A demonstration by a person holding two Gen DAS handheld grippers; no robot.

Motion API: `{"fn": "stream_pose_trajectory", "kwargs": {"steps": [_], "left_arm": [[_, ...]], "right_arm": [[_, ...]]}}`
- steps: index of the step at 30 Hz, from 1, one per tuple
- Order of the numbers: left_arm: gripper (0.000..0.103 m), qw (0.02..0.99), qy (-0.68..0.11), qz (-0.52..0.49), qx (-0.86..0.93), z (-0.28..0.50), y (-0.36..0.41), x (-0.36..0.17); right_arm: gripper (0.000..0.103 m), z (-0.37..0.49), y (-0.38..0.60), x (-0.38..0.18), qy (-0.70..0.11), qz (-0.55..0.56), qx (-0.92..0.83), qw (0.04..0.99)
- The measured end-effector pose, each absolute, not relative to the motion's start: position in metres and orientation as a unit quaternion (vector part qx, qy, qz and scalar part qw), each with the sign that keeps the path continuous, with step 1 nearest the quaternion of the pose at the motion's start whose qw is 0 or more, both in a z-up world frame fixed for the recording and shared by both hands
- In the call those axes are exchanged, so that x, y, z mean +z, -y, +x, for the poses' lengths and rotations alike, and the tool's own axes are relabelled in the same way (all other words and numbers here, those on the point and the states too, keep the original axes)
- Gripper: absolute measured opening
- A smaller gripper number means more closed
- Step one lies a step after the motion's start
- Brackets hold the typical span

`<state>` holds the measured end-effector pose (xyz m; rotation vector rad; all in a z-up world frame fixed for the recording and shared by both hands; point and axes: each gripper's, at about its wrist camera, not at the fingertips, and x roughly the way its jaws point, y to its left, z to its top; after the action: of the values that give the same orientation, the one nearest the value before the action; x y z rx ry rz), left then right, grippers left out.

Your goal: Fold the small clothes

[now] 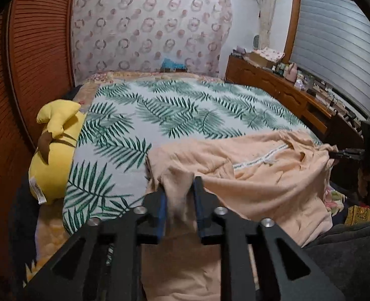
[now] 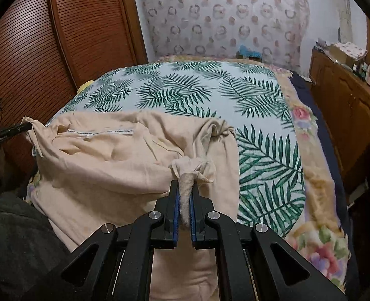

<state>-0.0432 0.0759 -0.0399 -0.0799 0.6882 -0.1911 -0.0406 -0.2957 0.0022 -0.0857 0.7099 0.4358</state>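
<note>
Peach garment (image 2: 124,165) clenched in right gripper (image 2: 184,188); left gripper (image 1: 179,188) jaws loosened, cloth between.

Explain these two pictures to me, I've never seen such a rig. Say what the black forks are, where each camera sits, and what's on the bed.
The black forks are two-finger grippers that a person holds, one in each hand. Each carries a wide-angle camera looking along its fingers, so one picture comes from the left gripper and one from the right gripper. On the bed lies a leaf-print blanket, and on it a peach garment, crumpled. A yellow plush toy sits at the bed's edge. The right gripper is shut on a bunched corner of the garment. The left gripper's jaws stand apart, with cloth hanging loosely between them.
</note>
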Motion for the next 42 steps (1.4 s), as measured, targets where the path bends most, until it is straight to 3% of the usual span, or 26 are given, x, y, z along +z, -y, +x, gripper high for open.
{"fn": "stream_pose_trajectory", "kwargs": {"steps": [3,5,6,18,23,29,42], "left_arm": [[0.049,0.943,-0.317,-0.045,-0.090,-0.046,-0.080,-0.031],[0.076,0.945,-0.312,-0.057,-0.075,-0.043,-0.085,-0.028],[0.078,0.946,-0.307,-0.068,-0.073,-0.042,-0.090,-0.027],[0.079,0.935,-0.348,-0.057,-0.048,0.012,-0.097,-0.060],[0.080,0.929,-0.363,-0.051,-0.050,0.033,-0.091,-0.069],[0.080,0.926,-0.372,-0.050,-0.048,0.043,-0.088,-0.076],[0.080,0.915,-0.399,-0.050,-0.036,0.056,-0.094,-0.093]], "right_arm": [[0.006,-0.041,0.297,0.003,-0.346,-0.038,0.211,0.913],[0.006,-0.044,0.296,0.003,-0.345,-0.040,0.211,0.914],[0.006,-0.044,0.295,0.004,-0.344,-0.041,0.211,0.914],[0.006,-0.044,0.299,0.001,-0.342,-0.046,0.209,0.915],[0.011,-0.048,0.302,0.012,-0.330,-0.052,0.201,0.921],[0.051,-0.044,0.307,0.030,-0.307,-0.063,0.185,0.931],[0.053,0.049,0.280,0.008,-0.339,-0.050,0.194,0.919]]}}
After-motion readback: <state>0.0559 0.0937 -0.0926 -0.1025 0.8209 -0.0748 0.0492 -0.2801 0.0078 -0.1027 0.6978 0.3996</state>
